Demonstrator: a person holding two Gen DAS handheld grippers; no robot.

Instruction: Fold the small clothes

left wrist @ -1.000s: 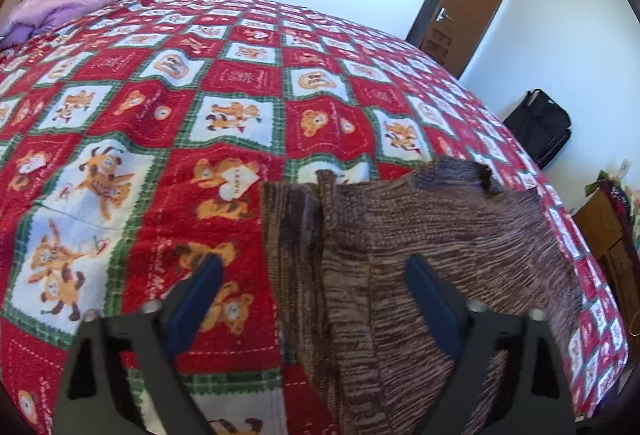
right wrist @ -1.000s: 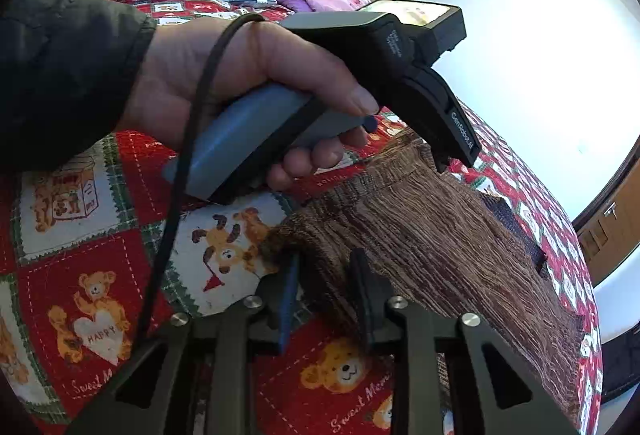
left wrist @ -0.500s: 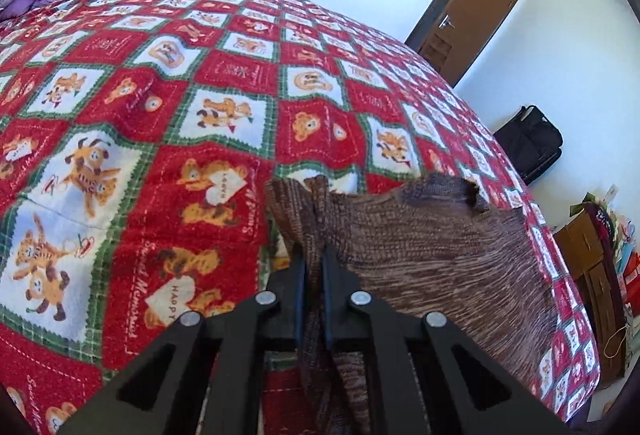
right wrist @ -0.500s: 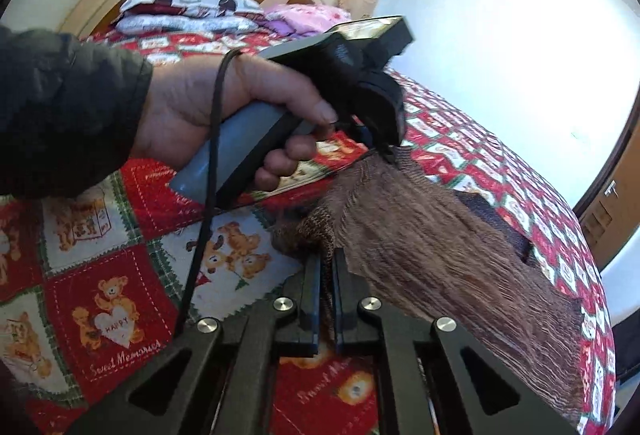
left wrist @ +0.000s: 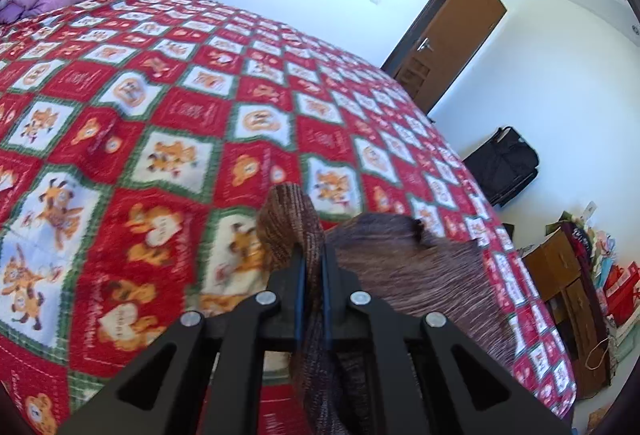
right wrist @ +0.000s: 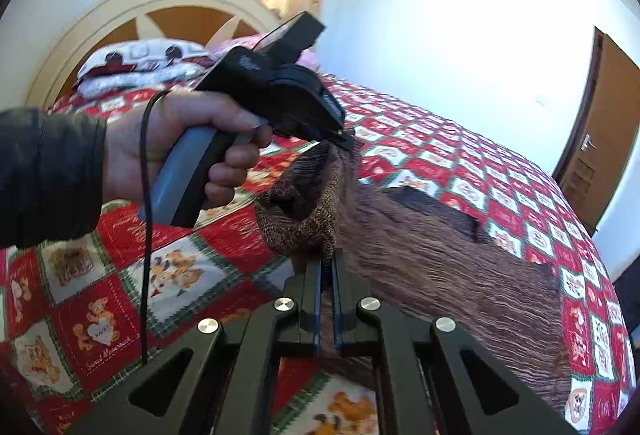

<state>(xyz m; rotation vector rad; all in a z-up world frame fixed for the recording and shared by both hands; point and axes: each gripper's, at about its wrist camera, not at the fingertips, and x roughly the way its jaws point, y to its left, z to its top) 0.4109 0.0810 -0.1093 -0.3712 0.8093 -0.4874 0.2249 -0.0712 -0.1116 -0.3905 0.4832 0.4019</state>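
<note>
Both tongs pinched on the brown knit, edge lifted off the bed

My left tongs (left wrist: 311,271) and right tongs (right wrist: 326,275) are each clamped on one near edge of the brown knit sweater (right wrist: 440,247). From that held edge the rest trails away over the teddy-bear quilt (left wrist: 168,139) toward the door (left wrist: 448,35), so I'd guess the fold goes forward along that axis. Neither hand looks nearer; they're close together on the same edge.

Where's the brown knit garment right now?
The brown knit garment lies on the teddy-bear bedspread, its near edge pinched and lifted by both the left claw and right claw.
</note>
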